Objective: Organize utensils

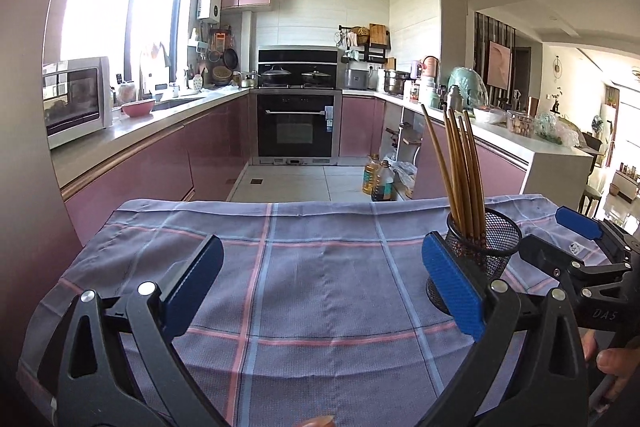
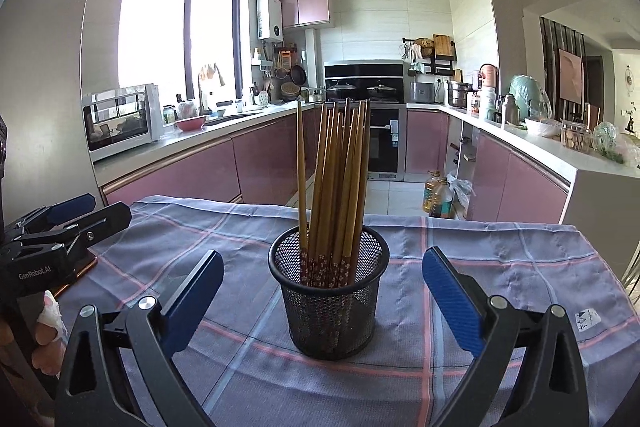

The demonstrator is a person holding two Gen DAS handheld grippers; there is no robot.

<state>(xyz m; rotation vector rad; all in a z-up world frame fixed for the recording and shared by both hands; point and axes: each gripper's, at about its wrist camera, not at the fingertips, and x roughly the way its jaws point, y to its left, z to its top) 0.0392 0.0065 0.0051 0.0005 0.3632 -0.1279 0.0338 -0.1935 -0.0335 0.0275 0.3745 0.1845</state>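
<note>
black wire-mesh round holder (image 2: 329,297) stands upright on the checked blue-and-pink cloth (image 2: 500,267) covering the counter, holding about nine brown wooden chopsticks (image 2: 340,183). nothing blocks it. right gripper (image 2: 322,297) jaws are apart, holder centred between them untouched. left gripper (image 1: 322,287) jaws are apart, holder beyond its right jaw.

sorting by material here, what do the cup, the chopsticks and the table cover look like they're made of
Cup: black wire mesh, probably metal; you see through its wall.
Chopsticks: likely wood or bamboo, tan matte shafts, with dark red flower-patterned ends down in the cup.
Table cover: woven cloth, grey-blue with pink and blue checks, creased.
</note>
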